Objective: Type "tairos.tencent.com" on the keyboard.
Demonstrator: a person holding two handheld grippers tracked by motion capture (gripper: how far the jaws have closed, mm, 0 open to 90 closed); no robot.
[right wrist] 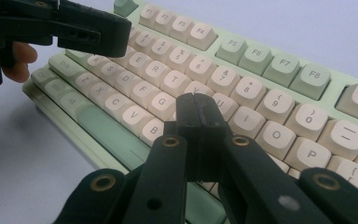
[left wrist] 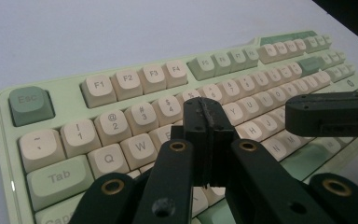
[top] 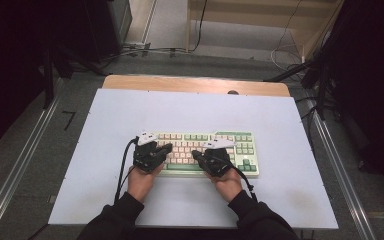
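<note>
Both grippers poised over the keyboard, jaws closed, typing apparently in hand.

The keyboard (top: 207, 152), pale green with cream keys, lies flat on the white table (top: 190, 112), near its front edge and roughly centred, square to the person. The left gripper (top: 166, 148) sits over the left half of the keys; in the left gripper view its jaws are pressed together with nothing between them, tips above the upper letter row around R and T. The right gripper (top: 196, 154) sits over the middle-right; in the right gripper view its jaws are likewise together and empty, tips above the H/J area. Cannot tell whether either tip touches a key. No key looks visibly depressed. Judgement: the closed tips serve as fingers for pressing keys; nothing shows how many presses are done, so progress stays undetermined.
</note>
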